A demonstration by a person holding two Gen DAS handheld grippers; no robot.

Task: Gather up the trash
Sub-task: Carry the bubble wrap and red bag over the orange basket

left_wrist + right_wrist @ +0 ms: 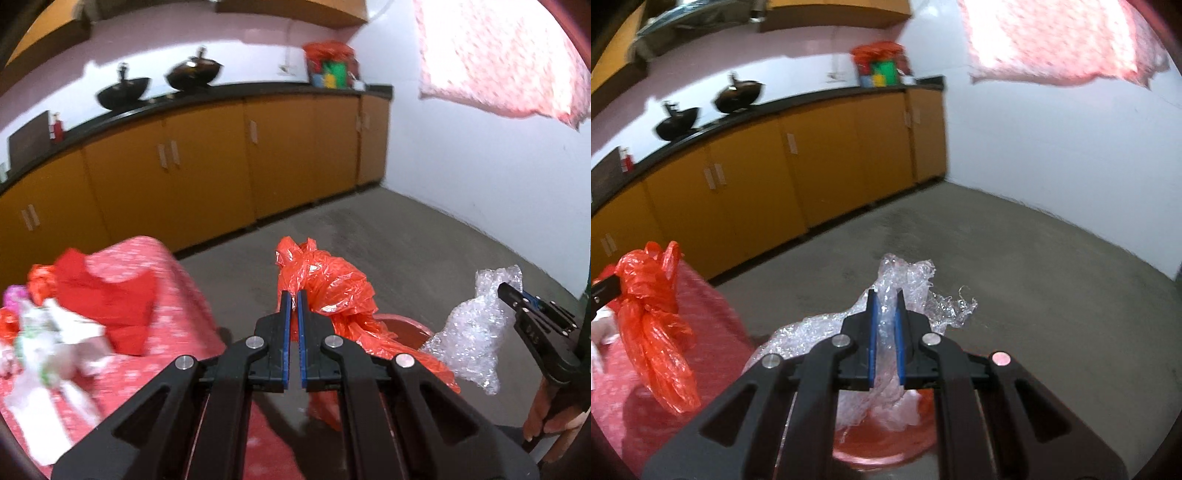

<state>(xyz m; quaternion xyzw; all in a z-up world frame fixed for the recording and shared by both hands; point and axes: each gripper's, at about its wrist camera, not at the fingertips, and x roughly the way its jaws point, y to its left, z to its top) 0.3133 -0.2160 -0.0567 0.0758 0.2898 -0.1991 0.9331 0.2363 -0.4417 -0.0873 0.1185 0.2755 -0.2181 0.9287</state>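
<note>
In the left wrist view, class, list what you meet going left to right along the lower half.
White paper scraps → red cloth → left gripper gripping the orange plastic bag → bubble wrap → right gripper.

**A home kitchen**

Orange cabinets [207, 162] run along the wall under a dark counter [221, 94], with more cupboards [291, 11] hung above. Two black woks [194, 72] sit on the counter beside a bag of groceries [330, 64]. The floor [388, 236] is bare concrete, and a pink patterned curtain [498, 55] covers a bright window.
</note>
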